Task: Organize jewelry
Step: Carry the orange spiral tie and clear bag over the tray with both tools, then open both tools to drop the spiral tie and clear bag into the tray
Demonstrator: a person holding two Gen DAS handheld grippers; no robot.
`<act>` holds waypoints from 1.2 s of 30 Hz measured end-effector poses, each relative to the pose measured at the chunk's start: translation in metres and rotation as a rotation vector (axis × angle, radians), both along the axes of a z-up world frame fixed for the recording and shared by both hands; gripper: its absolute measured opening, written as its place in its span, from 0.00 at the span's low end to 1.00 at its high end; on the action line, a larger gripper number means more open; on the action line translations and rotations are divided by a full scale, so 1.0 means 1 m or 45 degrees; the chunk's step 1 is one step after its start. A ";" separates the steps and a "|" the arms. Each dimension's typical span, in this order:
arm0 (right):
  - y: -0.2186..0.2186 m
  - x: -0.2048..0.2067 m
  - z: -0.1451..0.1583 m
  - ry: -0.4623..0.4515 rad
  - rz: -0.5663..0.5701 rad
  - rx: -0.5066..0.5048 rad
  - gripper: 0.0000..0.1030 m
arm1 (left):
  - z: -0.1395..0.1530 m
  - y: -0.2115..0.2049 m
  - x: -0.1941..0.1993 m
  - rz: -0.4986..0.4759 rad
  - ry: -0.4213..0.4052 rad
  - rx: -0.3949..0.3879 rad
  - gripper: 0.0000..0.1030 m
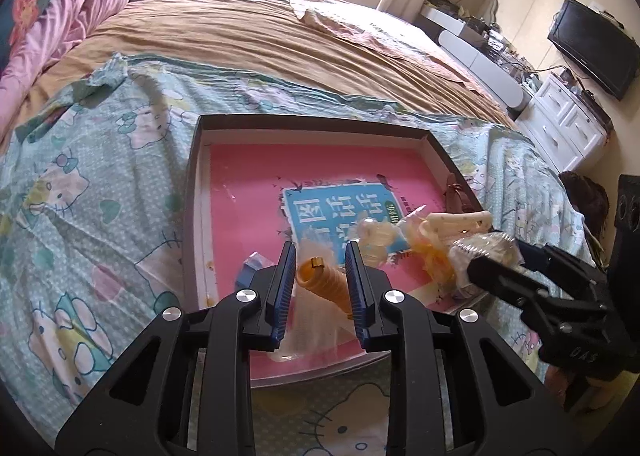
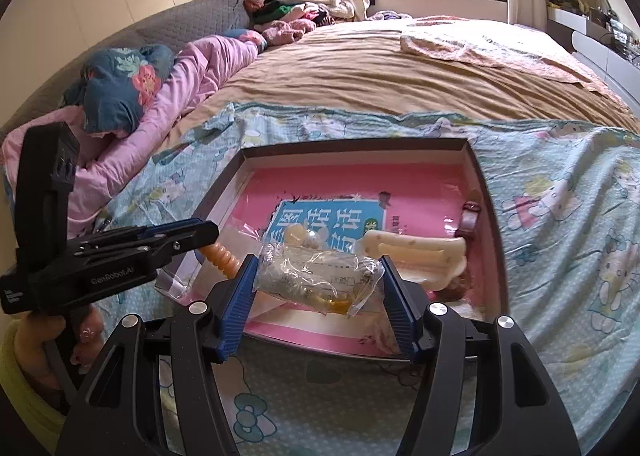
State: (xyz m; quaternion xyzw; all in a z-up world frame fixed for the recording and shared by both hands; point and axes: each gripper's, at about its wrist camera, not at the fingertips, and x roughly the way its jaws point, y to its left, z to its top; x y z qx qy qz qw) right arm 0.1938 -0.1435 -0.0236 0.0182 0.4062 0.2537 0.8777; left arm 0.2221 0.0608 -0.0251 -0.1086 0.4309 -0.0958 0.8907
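A shallow box (image 1: 200,176) with a pink floor lies on the bed, also in the right wrist view (image 2: 490,216). My left gripper (image 1: 320,256) is shut on an orange ribbed hair clip (image 1: 324,282) above the box's near edge; the clip also shows in the right wrist view (image 2: 220,256). My right gripper (image 2: 318,268) is shut on a clear plastic bag (image 2: 316,276) with small yellowish jewelry inside; it also shows in the left wrist view (image 1: 480,252). A cream hair claw (image 2: 416,252), pale beads (image 2: 304,236) and a brown clasp (image 2: 470,218) lie in the box.
The box rests on a Hello Kitty sheet (image 1: 100,196) over a tan bedspread (image 1: 260,36). A small blue piece (image 1: 250,270) lies in the box's near left. Pink bedding and pillows (image 2: 160,96) lie at the bed's left. A white dresser (image 1: 560,124) and TV (image 1: 592,48) stand right.
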 end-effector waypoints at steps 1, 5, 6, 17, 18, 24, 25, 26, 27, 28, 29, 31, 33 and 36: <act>0.002 0.001 -0.003 0.009 -0.002 -0.003 0.57 | 0.000 0.001 0.001 0.005 0.002 0.001 0.18; 0.009 0.003 -0.014 0.035 -0.006 -0.029 0.57 | -0.001 0.008 0.002 0.023 0.009 -0.003 0.20; 0.011 0.004 -0.018 0.046 -0.008 -0.040 0.57 | -0.001 0.009 0.001 0.026 0.008 -0.003 0.21; 0.010 0.003 -0.027 0.067 -0.029 -0.062 0.59 | 0.001 0.012 0.002 0.038 0.005 0.003 0.26; 0.010 0.003 -0.026 0.065 -0.029 -0.055 0.60 | 0.001 0.012 0.002 0.039 0.005 0.004 0.27; 0.008 -0.001 -0.020 0.036 -0.032 -0.057 0.68 | 0.003 0.012 0.000 0.035 -0.002 -0.004 0.31; 0.007 -0.002 -0.019 0.033 -0.032 -0.057 0.69 | 0.004 0.012 0.000 0.034 -0.004 -0.004 0.31; 0.006 -0.003 -0.017 0.027 -0.032 -0.053 0.71 | 0.005 0.011 -0.001 0.035 -0.007 -0.004 0.32; 0.005 -0.004 -0.016 0.022 -0.032 -0.052 0.72 | 0.006 0.011 -0.001 0.036 -0.010 -0.005 0.33; 0.005 -0.006 -0.014 0.015 -0.034 -0.055 0.74 | 0.006 0.011 -0.002 0.036 -0.011 -0.005 0.34; 0.003 -0.007 -0.013 0.008 -0.036 -0.057 0.75 | 0.007 0.011 -0.002 0.036 -0.012 -0.005 0.35; 0.000 -0.011 -0.010 -0.002 -0.036 -0.057 0.78 | 0.008 0.009 -0.004 0.037 -0.013 -0.009 0.37; -0.004 -0.015 -0.007 -0.014 -0.041 -0.060 0.81 | 0.010 0.008 -0.005 0.036 -0.017 -0.009 0.39; -0.008 -0.021 -0.003 -0.028 -0.045 -0.059 0.83 | 0.013 0.004 -0.007 0.035 -0.028 -0.003 0.47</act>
